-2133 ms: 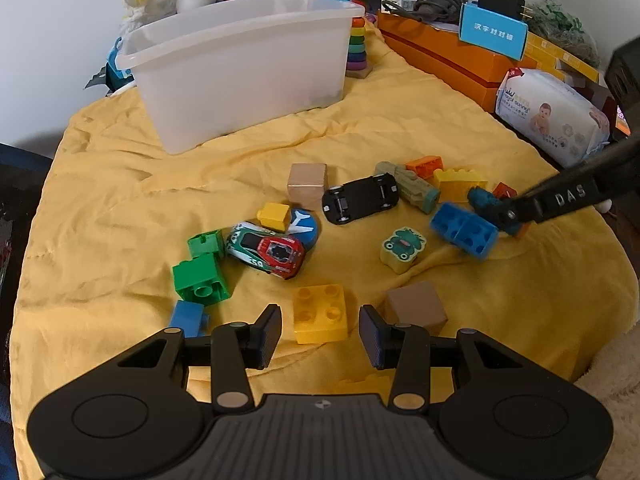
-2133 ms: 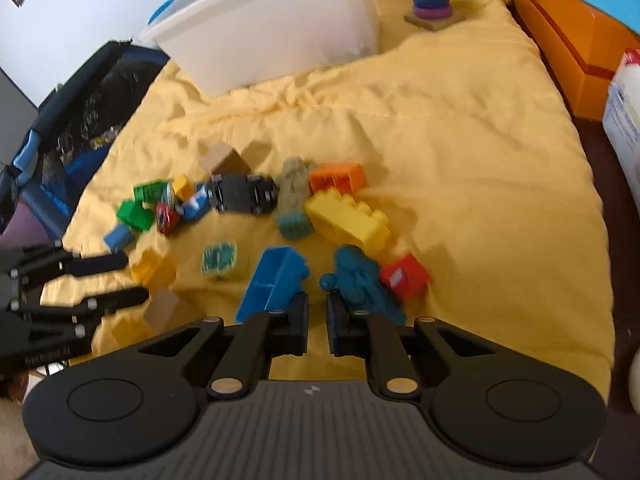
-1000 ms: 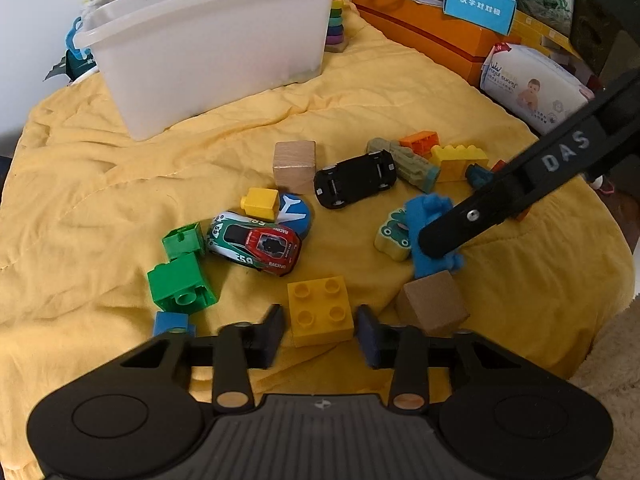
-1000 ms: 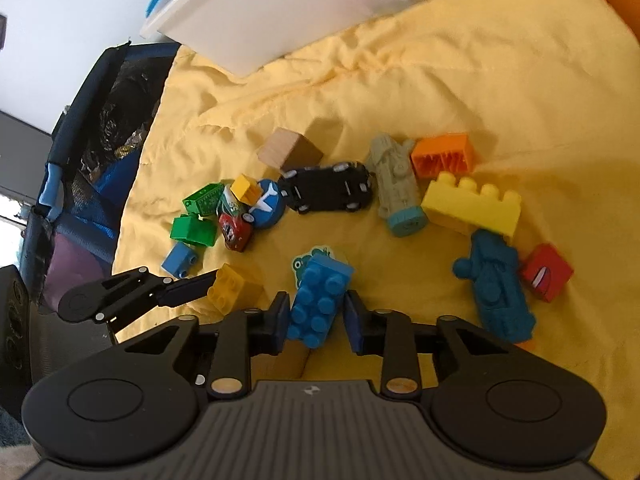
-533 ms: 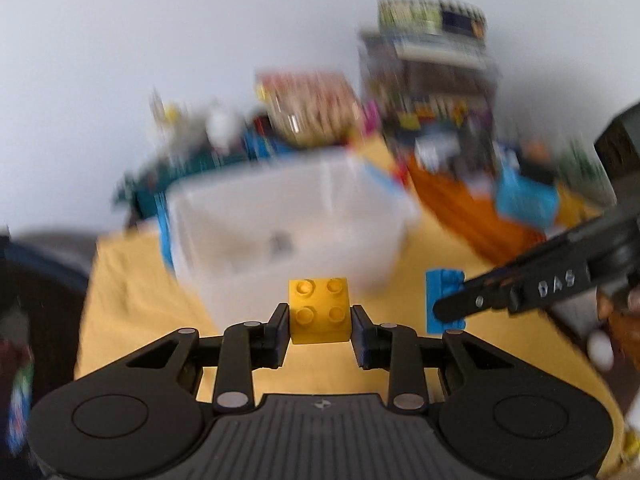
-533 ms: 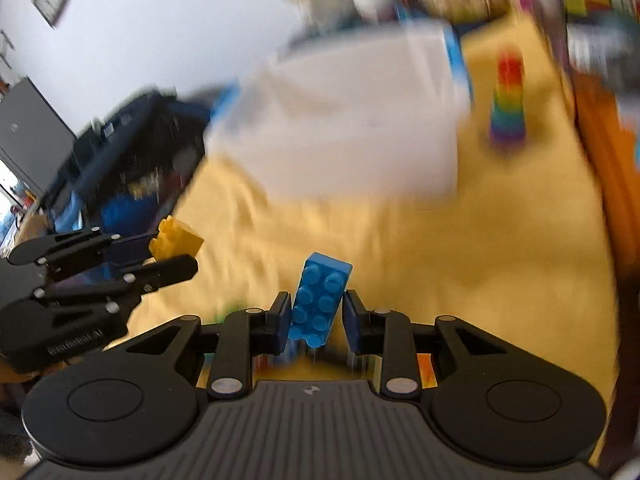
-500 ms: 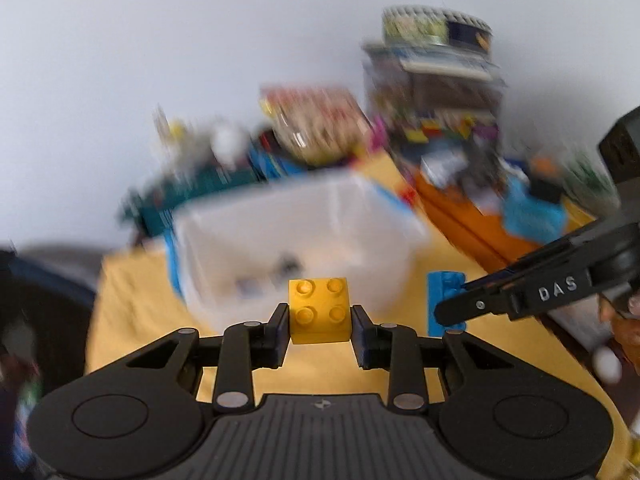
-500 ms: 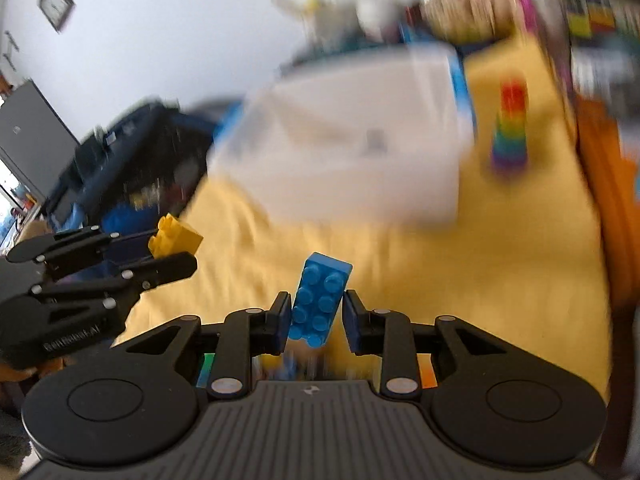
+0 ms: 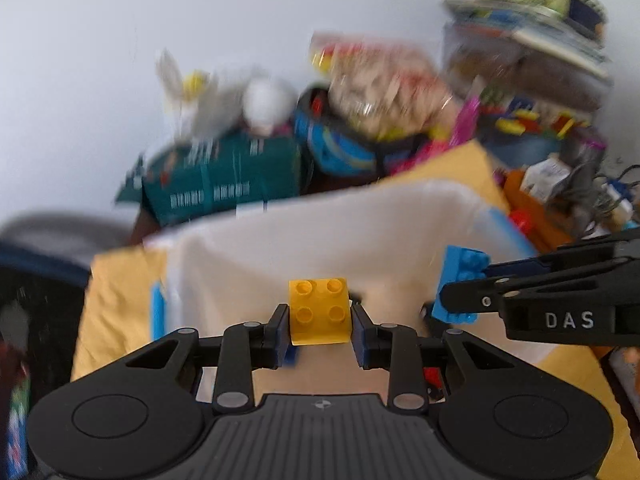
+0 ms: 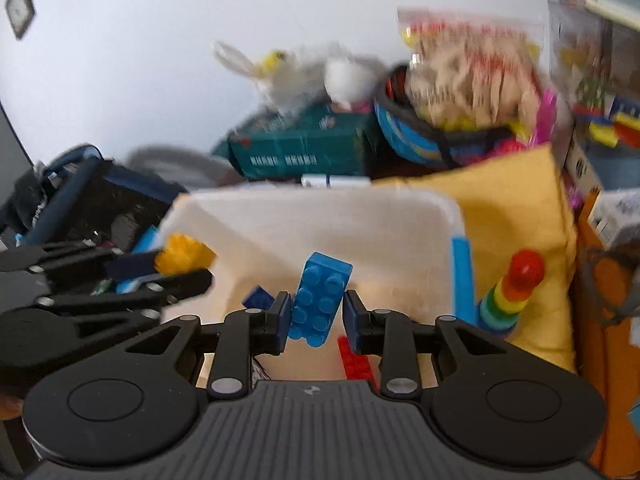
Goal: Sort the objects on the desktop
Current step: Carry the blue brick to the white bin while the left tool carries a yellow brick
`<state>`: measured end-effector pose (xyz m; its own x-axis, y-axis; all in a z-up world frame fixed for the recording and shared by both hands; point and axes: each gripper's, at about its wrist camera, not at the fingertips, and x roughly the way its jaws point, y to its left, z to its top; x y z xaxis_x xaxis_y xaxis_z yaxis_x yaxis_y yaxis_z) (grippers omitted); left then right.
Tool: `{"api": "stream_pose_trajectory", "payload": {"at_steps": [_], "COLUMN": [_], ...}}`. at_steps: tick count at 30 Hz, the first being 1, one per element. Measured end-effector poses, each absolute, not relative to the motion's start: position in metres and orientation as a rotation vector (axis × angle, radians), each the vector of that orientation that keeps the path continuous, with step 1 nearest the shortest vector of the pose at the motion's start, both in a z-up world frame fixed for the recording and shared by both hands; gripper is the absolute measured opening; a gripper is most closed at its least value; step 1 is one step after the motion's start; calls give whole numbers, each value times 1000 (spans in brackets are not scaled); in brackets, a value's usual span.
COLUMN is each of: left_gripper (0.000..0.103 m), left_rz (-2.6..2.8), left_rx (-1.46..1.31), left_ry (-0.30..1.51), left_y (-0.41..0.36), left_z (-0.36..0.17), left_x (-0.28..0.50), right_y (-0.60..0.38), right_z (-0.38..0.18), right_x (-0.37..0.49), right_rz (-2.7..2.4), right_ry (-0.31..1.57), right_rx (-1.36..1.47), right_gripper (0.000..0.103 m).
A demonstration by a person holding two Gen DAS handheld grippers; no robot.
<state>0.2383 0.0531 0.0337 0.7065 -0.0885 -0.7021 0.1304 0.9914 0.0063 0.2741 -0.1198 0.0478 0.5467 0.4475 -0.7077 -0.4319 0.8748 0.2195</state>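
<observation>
The left claw (image 9: 319, 327) is clamped on a yellow brick (image 9: 319, 311), a square plastic block with four round studs facing the camera, pinched flat between both pads above the open white bin (image 9: 280, 248). In the right wrist view the same claw (image 10: 188, 270) enters from the left edge, and the brick (image 10: 182, 257) shows only as a blurred yellow lump at its tip over the bin's left rim (image 10: 192, 208).

The right claw (image 10: 315, 318) grips a blue brick (image 10: 320, 298), longer, with two rows of studs, tilted so its top leans right; the left pad presses its side, while contact at the right pad is unclear. The left wrist view shows that brick (image 9: 460, 280) edge-on, standing up from the claw (image 9: 456, 296), whose black arm carries white letters reading DAS.

Only the right wrist view looks into the bin: smooth, translucent white walls with rounded corners, a dark blue piece (image 10: 258, 297) and a red studded brick (image 10: 354, 358) lying on its floor. It alone also shows a rainbow ring stacker (image 10: 510, 296) with a red ball top, standing on the rumpled yellow cloth (image 10: 516, 208) just right of the bin.

Both views share a blurred heap behind: a teal box (image 9: 224, 184) and a crinkled clear bag (image 9: 384, 80).
</observation>
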Motion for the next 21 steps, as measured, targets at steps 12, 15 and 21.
{"api": "stream_pose_trajectory", "payload": {"at_steps": [12,15,21], "left_gripper": [50,64,65], "left_rz": [-160,-153,-136], "left_rx": [-41,-20,22], "left_ry": [667,614,694], "left_y": [58,59,60], "left_z": [67,75,36], "left_x": [194,155,74], "right_y": [-128,-138,-163], "right_z": [51,62,55], "right_x": [264,244,188], "right_rz": [528,555,607], "right_ry": [820,770,750], "right_rx": [-10,-33,-73], "right_gripper": [37,37,38]}}
